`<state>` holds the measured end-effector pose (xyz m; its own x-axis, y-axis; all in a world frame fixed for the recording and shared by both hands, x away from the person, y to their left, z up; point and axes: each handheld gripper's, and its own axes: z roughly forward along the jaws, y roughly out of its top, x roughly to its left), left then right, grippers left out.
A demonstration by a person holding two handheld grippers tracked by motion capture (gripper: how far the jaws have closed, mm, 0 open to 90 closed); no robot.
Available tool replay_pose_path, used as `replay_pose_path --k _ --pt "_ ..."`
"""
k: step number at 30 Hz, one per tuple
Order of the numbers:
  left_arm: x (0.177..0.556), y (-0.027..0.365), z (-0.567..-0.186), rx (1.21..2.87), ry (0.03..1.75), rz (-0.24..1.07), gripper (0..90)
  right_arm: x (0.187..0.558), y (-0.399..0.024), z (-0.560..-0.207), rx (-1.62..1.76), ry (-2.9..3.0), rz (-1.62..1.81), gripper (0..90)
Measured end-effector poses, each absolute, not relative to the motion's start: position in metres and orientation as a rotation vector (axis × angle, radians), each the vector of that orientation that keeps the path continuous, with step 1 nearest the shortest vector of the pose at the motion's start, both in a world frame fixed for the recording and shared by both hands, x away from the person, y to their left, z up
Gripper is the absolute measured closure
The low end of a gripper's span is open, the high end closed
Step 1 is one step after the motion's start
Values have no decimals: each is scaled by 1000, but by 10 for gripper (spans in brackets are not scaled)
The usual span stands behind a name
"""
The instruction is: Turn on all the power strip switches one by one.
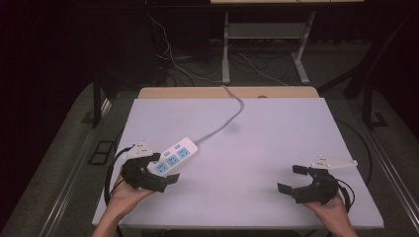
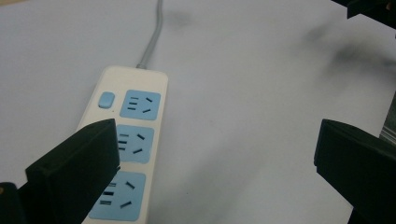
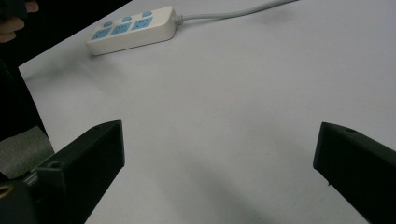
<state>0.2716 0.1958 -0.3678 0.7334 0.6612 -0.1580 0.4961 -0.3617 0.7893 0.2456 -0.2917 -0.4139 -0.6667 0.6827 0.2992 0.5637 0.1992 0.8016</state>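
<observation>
Strip: my white power strip [image 1: 174,157] lies on the surface [image 1: 257,148] at the near-left part, with 3 blue sockets and a blue switch on top.
Strip axis: in the high view its long axis runs from about 7 o'clock at the near end to 1 o'clock at the cord end.
Cord: the grey cord [image 1: 227,121] leaves the far end and trails toward 12 o'clock, off the back edge of the surface.
Left gripper: my left gripper [image 1: 165,174] sits right at the strip's near end, fingers wide apart and holding nothing.
Left fingers: in the left gripper view 1 finger [image 2: 77,168] overlaps the strip's left edge beside the 2 nearer sockets; I cannot tell whether it touches or hovers above. The other finger stands well off to the strip's right.
Strip from left fingers: the strip [image 2: 126,140] runs almost straight ahead toward 12 o'clock, off-centre toward the 9 o'clock finger.
Right gripper: my right gripper [image 1: 291,178] is at the near-right of the surface, fingers wide open and empty.
Strip from right fingers: the strip [image 3: 133,29] lies well away at about 11 o'clock.
Nearer hand: left, by my judgement, so the grasp falls to it once the gap is centred over the strip's width.
</observation>
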Motion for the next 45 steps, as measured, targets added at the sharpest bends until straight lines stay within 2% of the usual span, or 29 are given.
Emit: replay_pose_path --k 21,35,39,43,45 --pt "300 203 -353 2194 867 259 3 242 -295 -414 1225 2323 1474 20" --pt "317 225 -352 2157 944 253 18 243 -296 -415 1232 2320 1470 20" --pt "320 229 -353 2153 959 249 45 243 -296 -415 1233 2320 1469 20" --pt "323 232 -355 2165 962 257 140 243 -296 -415 1234 2309 1466 20" --pt "325 233 -356 2163 970 254 157 243 -297 -414 1239 2303 1466 20"
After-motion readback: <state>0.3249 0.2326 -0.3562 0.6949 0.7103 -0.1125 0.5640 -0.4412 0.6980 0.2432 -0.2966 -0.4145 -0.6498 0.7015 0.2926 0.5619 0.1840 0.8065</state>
